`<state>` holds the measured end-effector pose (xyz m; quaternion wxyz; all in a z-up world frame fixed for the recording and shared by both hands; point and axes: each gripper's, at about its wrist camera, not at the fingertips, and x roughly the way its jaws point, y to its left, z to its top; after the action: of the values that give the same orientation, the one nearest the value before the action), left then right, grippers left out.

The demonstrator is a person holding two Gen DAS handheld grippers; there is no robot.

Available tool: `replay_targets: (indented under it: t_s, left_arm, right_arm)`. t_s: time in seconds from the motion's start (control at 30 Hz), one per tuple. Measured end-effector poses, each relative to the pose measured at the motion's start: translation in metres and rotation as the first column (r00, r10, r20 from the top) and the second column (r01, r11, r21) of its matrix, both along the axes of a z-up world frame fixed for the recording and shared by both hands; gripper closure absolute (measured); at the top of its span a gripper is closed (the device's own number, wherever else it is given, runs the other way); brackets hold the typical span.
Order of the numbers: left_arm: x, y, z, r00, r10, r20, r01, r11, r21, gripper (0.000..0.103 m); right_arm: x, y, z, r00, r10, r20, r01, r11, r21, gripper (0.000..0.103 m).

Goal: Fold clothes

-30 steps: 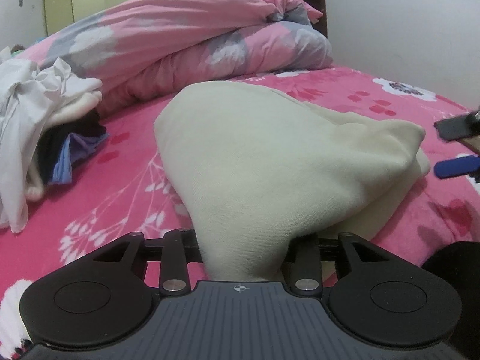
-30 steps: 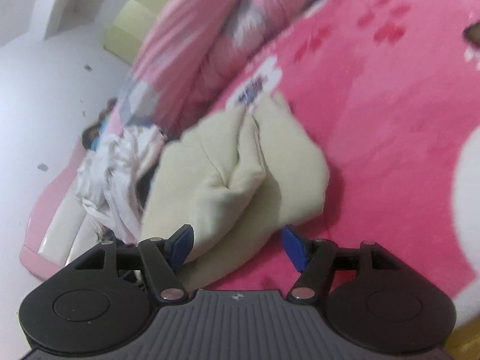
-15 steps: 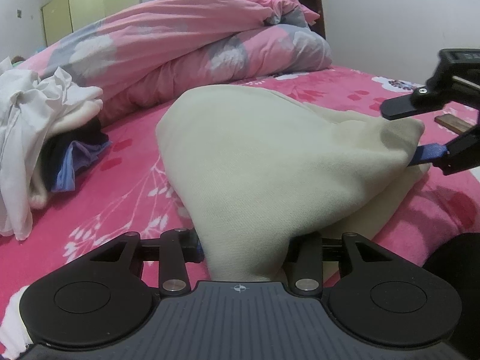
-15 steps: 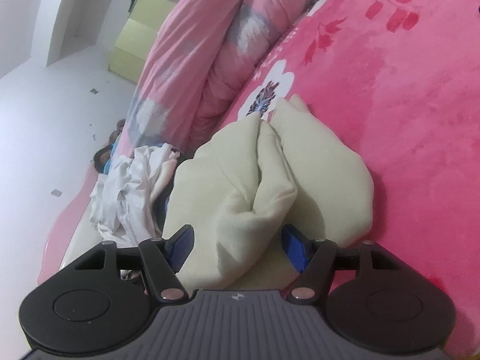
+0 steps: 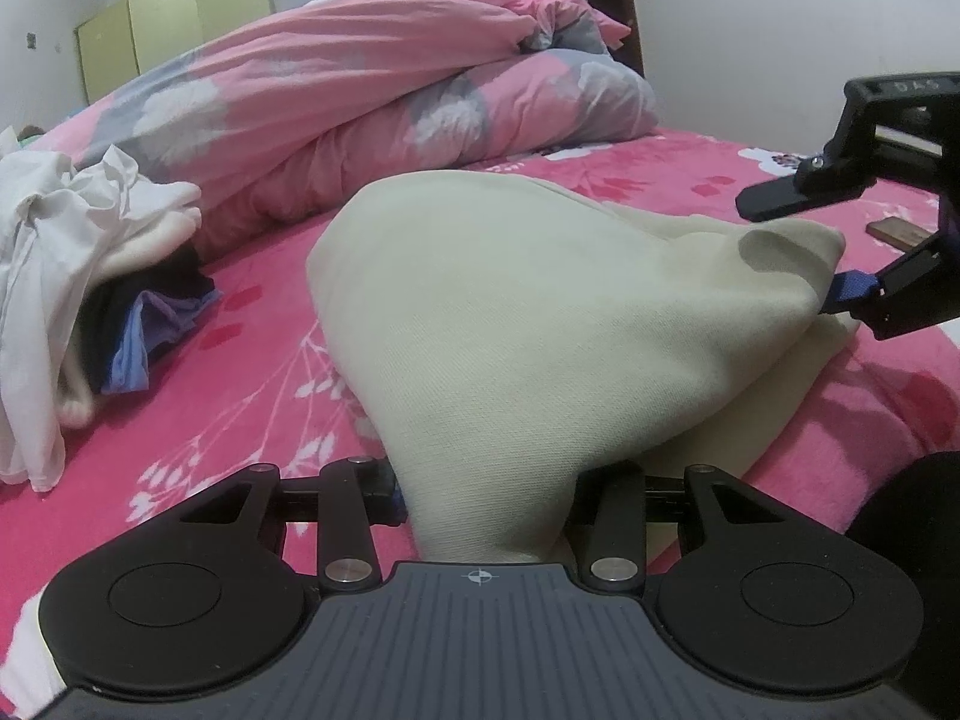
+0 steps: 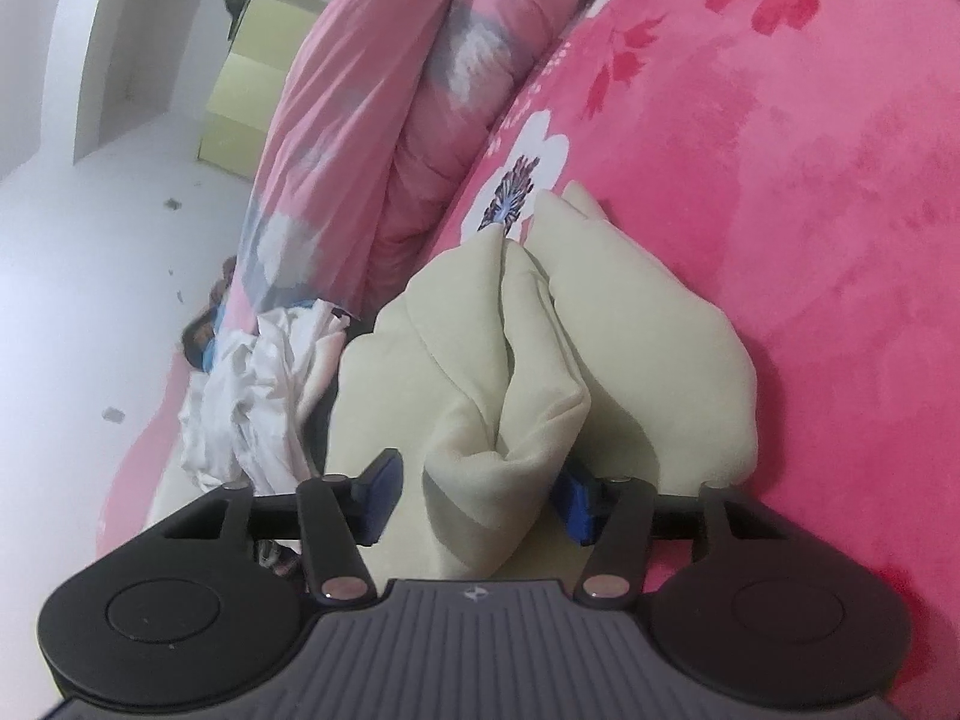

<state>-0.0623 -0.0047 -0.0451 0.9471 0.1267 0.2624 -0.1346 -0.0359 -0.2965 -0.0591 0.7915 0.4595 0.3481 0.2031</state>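
garment: cream cloth [image 5: 540,312], thick knit, bunched and partly doubled over on the pink bedsheet [image 5: 252,396]; lower layer lies flat, upper layer lifted
left gripper [image 5: 486,492]: fingers pinched on a gathered corner of the cloth, fabric fills the gap and fans out forward from it
right gripper [image 6: 474,486]: blue pads [image 6: 576,501] stand apart with a rolled cloth edge sitting between them; one pad touches fabric, the other shows a gap, so not clamped. In the left view the same tool [image 5: 864,192] reaches in at the far corner, spread wide
stage: judged mid-fold, one corner held, second corner being taken or let go; pictures fit either
doing it well: if taking it, seat the edge deep between the pads before closing, catch one layer only, not the whole roll. Keep both corners level and the span taut so the fold line runs straight. Lay the top layer edge-to-edge on the bottom one, no drag across the sheet
risk: thick knit slips from a shallow pinch; bunched middle traps a wrinkle
nearby: pile of white and dark clothes [image 5: 78,276] to the left, apart from the cloth; pink quilt [image 5: 360,96] heaped behind; small dark flat thing [image 5: 900,234] on the sheet far right, can't tell what
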Motion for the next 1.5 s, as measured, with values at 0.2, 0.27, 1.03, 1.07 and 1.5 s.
replay_targets:
  t_s: [0.2, 0.27, 1.03, 1.07, 1.5]
  left_arm:
    - [0.0, -0.001, -0.001, 1.0, -0.002, 0.005, 0.002, 1.0, 0.005, 0.061]
    - [-0.001, -0.002, -0.001, 1.0, 0.0, 0.003, 0.0, 1.0, 0.014, 0.061]
    - [-0.024, -0.023, -0.006, 0.995, -0.088, 0.046, 0.077, 0.974, 0.214, 0.056]
    - [-0.025, -0.022, -0.005, 0.995, -0.085, 0.047, 0.074, 0.975, 0.208, 0.056]
    - [-0.025, -0.002, -0.006, 1.0, 0.009, -0.013, -0.009, 0.999, 0.039, 0.053]
  right_arm:
    - [0.007, 0.006, 0.002, 1.0, 0.007, -0.004, -0.007, 1.0, -0.006, 0.041]
    - [0.007, 0.004, 0.01, 0.999, 0.007, 0.033, -0.006, 0.999, -0.04, 0.062]
    - [-0.001, -0.027, 0.004, 0.99, -0.018, 0.142, 0.049, 0.974, -0.221, 0.089]
    - [-0.002, -0.03, -0.005, 0.993, -0.024, 0.119, 0.048, 0.978, -0.201, 0.089]
    - [-0.017, -0.032, -0.014, 0.989, -0.017, 0.149, 0.044, 0.982, -0.184, 0.089]
